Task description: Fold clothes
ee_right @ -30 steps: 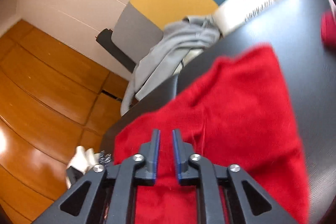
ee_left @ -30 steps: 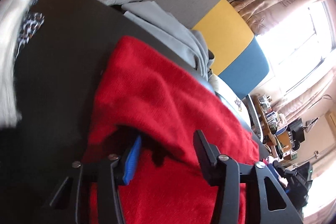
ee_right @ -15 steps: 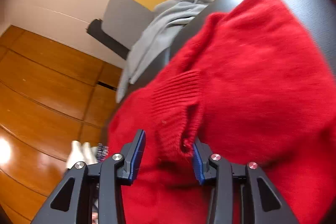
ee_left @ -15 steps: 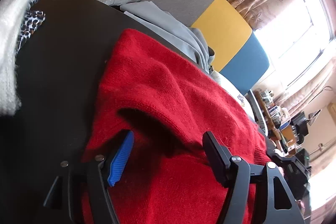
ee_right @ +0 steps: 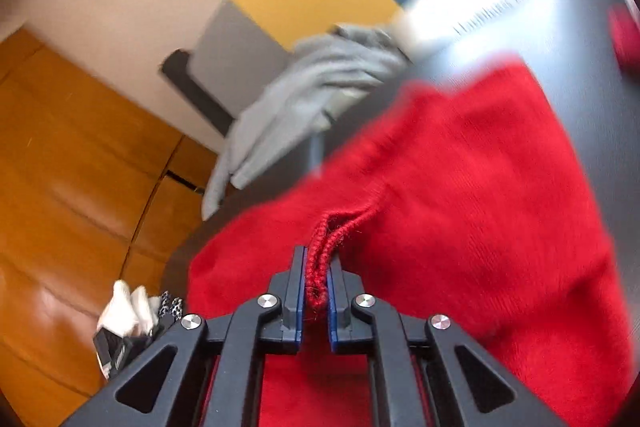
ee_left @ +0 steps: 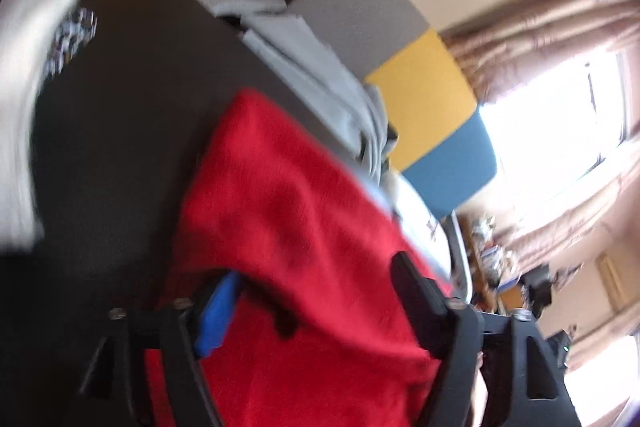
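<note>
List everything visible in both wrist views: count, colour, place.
red sweater: one, red, spread on the table.
table: one, dark grey, under the sweater.
grey garment: one, light grey, draped over the table's far edge.
white fluffy cloth: one, white, table's left side, blurred.
chair: one, grey, yellow and blue panels, behind the table.
curtains: beige, by the bright window.
left tool: black, blue pad, open over the sweater.
right tool: black, shut on the sweater's ribbed edge.

Right gripper (ee_right: 316, 275) clamped tight on red knit, left gripper (ee_left: 316, 291) spread wide
</note>
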`<state>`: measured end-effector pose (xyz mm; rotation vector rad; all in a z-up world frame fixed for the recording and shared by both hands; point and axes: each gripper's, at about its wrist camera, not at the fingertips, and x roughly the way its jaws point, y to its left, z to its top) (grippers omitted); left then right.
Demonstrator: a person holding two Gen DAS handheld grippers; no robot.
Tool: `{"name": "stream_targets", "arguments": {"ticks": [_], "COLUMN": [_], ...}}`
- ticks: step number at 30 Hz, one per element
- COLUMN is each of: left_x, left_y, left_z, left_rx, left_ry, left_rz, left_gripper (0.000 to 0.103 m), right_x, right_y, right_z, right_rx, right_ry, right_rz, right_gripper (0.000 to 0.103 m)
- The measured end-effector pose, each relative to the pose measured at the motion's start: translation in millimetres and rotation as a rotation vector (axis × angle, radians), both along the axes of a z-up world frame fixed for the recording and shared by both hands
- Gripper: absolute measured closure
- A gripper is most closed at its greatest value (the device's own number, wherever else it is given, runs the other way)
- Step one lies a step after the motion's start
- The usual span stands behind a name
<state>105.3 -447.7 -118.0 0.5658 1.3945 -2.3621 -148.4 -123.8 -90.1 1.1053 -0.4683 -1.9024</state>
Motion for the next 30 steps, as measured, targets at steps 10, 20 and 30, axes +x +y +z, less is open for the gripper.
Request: {"name": "stream_targets", "arguments": {"ticks": [10,20,30], "left_x": [7.7,34.6,21.8], "left_y": [-3.4,29.7,39.2], "left_z": [21.2,-6.0,4.9], "left_rx": [0.054,0.043,-0.081], "left_ry": [0.074,-0.034,-0.093], "left_rz": [-0.062,-0.061,-0.087], "left_gripper": [0.027,0.027,0.022], "right_x": [-1.3,-4.8,14.1], "right_y": [-12.8,39.6,72.0], "right_z": [90.5,-11.0,-44.2], "right_rx": [-0.063,0.061,0.170], "right_ry": [0.179,0.011,0.013], "right_rz": [0.064,-0.026,-0.031], "right_gripper": [0.096,0.096,0.096]}}
